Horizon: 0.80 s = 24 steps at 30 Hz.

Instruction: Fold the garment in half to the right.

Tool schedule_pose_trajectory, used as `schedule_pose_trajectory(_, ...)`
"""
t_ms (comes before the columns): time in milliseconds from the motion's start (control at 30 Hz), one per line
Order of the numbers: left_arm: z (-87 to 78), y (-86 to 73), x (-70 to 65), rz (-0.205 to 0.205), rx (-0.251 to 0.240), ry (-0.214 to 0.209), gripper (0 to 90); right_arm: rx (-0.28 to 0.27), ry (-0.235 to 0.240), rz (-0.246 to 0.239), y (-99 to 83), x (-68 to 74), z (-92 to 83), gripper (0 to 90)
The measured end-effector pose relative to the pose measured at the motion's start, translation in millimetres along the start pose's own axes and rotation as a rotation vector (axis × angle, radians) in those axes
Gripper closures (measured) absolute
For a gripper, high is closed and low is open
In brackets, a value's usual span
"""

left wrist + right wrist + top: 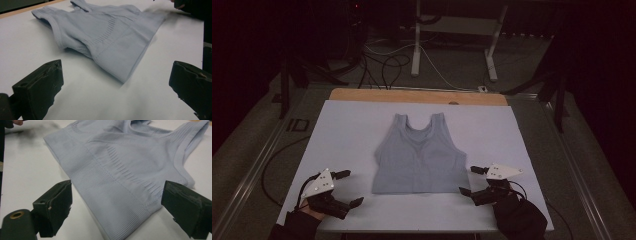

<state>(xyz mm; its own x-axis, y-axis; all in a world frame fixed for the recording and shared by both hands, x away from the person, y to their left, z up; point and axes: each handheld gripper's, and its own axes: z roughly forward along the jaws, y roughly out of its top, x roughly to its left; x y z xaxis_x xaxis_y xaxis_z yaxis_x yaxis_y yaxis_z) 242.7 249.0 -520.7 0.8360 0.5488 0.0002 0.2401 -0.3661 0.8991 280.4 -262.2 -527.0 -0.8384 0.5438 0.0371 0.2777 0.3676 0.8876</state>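
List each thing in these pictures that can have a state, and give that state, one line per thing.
tank top: spread flat on the white sheet, straps away from the person, unfolded, held by nothing.
left gripper: open, fingers wide apart beside the hem's left corner, holding nothing.
right gripper: open, fingers wide apart at the hem's right corner, not closed on it.
white sheet: lying flat over the wooden table.
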Motion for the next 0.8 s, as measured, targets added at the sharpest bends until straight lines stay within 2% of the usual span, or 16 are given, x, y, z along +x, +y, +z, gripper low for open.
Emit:
schedule_pose_trajectory(133, -0.4, 0.1, -0.1, -0.001, -0.001, 0.003, 0.4, 0.019, 0.002, -0.017, -0.5, 1.3, 1.7, 10.0)
schedule_pose_trajectory(267, -0.2, -0.1, 0.6, -0.013, 0.0, -0.005, 0.4, 0.029, 0.012, -0.016, -0.8, 2.4, 3.1, 10.0)
schedule_pose_trajectory(367, 0.4, 0.2, 0.3, -0.007, 0.007, -0.008, 0.4, 0.039, 0.019, -0.018, -0.9, 2.8, 3.9, 10.1)
schedule_pose_trajectory(567, -0.2, 1.4, -0.1, -0.001, 0.005, -0.004, 0.4, 0.036, 0.023, -0.015, 0.3, 4.2, 4.2, 10.1)
schedule_pose_trajectory(667, -0.1, 2.7, -1.1, 0.001, 0.008, -0.002, 0.4, 0.031, 0.053, -0.003, 1.0, 4.4, 5.1, 10.1)
schedule_pose_trajectory(800, 0.5, 6.2, -1.7, 0.006, 0.007, -0.005, 0.4, 0.024, 0.047, -0.023, 6.2, 9.6, 4.9, 10.1)
